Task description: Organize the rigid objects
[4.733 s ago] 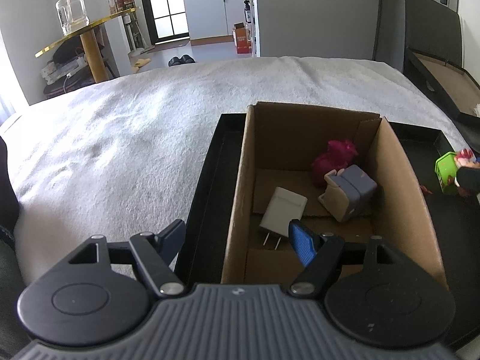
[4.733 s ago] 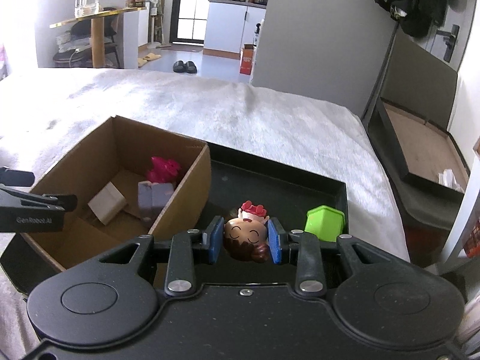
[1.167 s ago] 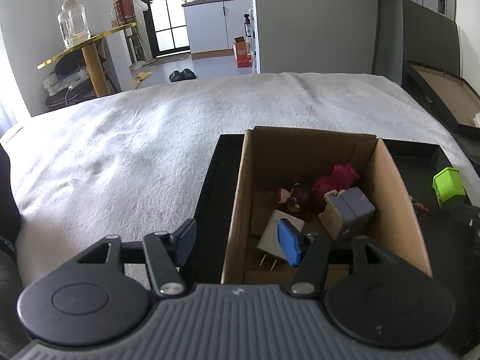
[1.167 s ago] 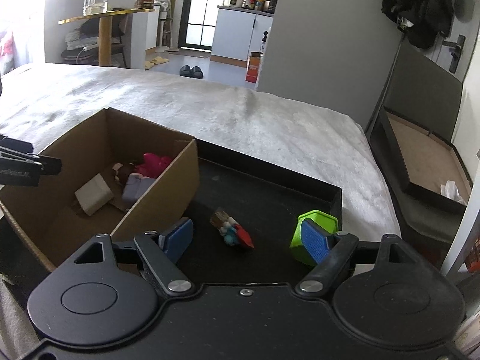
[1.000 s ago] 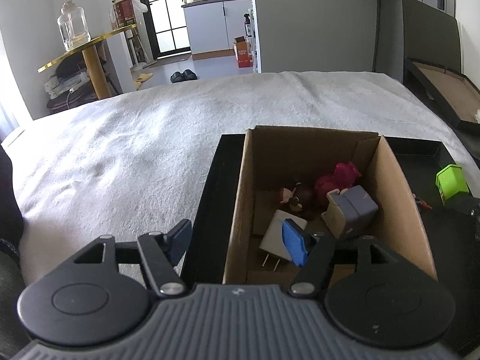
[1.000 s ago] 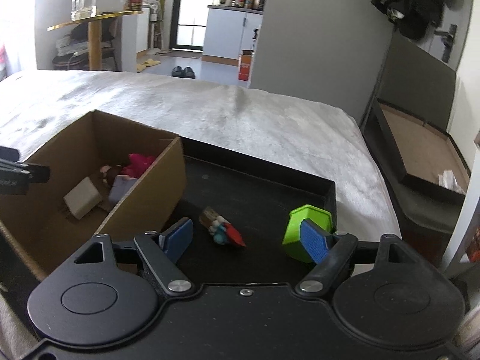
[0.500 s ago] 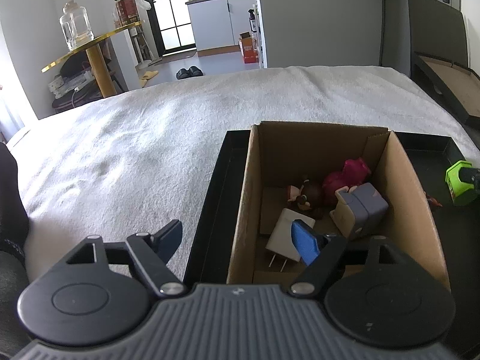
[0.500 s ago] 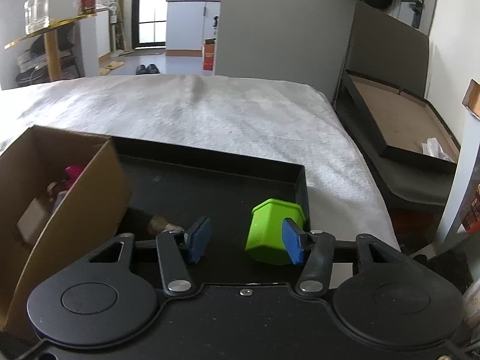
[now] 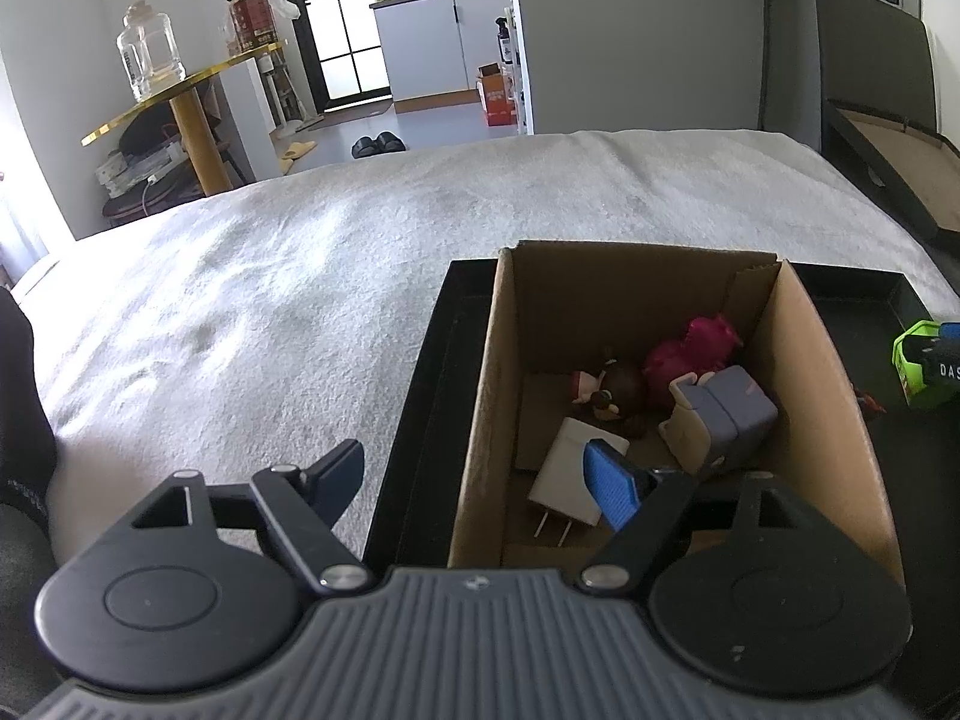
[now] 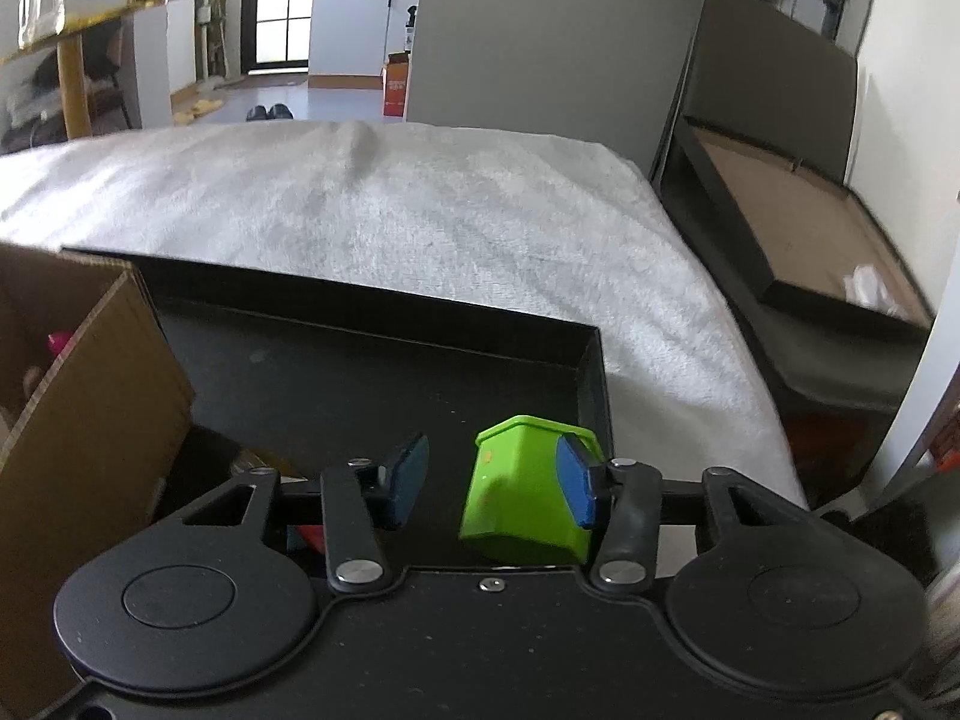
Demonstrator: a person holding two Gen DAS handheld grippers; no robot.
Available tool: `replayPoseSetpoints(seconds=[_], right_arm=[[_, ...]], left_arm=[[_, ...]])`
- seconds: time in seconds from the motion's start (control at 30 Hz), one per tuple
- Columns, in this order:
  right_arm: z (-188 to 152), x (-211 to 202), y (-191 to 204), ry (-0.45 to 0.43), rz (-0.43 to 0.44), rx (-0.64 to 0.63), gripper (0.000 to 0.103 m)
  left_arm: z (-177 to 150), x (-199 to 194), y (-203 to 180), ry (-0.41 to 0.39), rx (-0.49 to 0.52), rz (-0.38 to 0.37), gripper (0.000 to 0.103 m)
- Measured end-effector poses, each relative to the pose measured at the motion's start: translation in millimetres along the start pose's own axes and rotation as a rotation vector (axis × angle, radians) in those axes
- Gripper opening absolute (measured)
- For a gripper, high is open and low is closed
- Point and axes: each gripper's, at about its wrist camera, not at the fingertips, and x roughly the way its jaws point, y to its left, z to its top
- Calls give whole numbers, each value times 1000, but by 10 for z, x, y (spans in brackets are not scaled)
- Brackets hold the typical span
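Cardboard box (image 9: pixel 492 396) with white charger (image 9: pixel 567 471), figurines inside.

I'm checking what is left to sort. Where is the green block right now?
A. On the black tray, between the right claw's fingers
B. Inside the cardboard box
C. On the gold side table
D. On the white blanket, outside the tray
A: the green block sits on the black tray, outside the cardboard box, with the right claw closing around it; one pad is at its side, the other short of it.
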Motion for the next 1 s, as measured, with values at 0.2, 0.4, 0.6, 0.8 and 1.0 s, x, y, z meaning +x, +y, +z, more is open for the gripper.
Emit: replayPoseSetpoints(seconds=[0.2, 0.4, 0.6, 0.8, 1.0], right_arm=[[-15, -2, 10, 24, -38, -58, 37], [0, 104, -18, 74, -41, -70, 46], [-33, 53, -14, 57, -1, -69, 42], [-121, -97, 35, 60, 44, -82, 39], [-224, -253, 82, 59, 96, -78, 39]], left_arm=[[-6, -19, -2, -5, 1, -4, 79], [-16, -39, 19, -11, -5, -5, 79], [-8, -31, 50, -5, -19, -4, 79], [-38, -30, 39, 1, -11, -9, 79], [-52, -48, 31, 1, -9, -14, 79]])
